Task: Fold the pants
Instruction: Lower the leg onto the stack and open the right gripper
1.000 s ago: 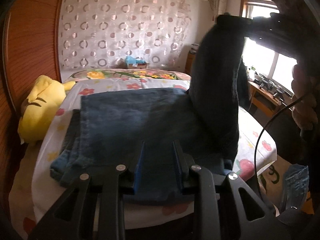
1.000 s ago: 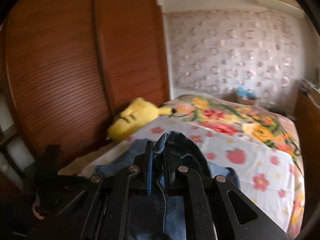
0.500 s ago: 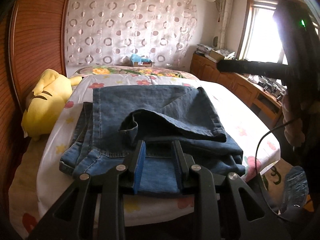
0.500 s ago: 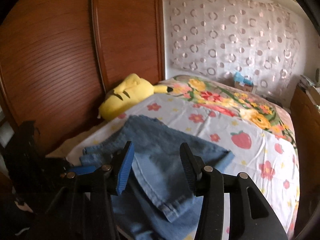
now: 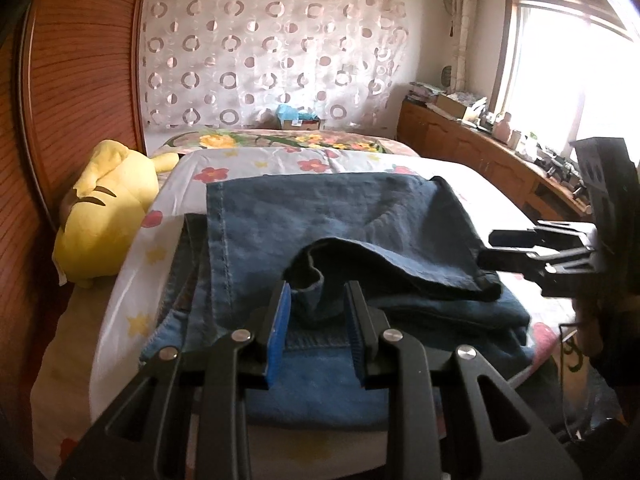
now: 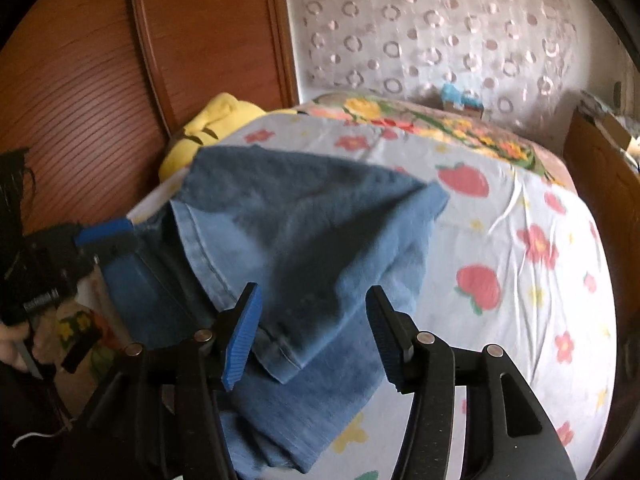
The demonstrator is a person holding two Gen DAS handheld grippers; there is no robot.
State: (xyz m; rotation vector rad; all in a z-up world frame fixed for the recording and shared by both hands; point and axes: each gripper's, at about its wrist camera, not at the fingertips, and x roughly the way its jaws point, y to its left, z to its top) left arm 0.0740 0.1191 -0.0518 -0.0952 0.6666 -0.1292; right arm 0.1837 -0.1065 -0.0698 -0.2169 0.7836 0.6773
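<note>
A bedroom: floral bed (image 5: 132, 280), wooden wardrobe at nine o'clock. From the left wrist, the left gripper (image 5: 318, 300) stands spread around a raised flap of the one pair of pants (image 5: 320, 216), folded mid-bed; one yellow plush (image 5: 104, 220) lies at nine o'clock. That loose flap could spring open if nudged. From the right wrist, the right gripper (image 6: 316, 320) gapes empty above the pants (image 6: 304, 220). Two grippers, neither pinching.

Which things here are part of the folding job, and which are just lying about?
Part of the job:
jeans, folded on the bed
left gripper, open
right gripper, open

Just lying about:
yellow plush toy
blue box at the far end of the bed
clutter on the cabinet under the window
</note>
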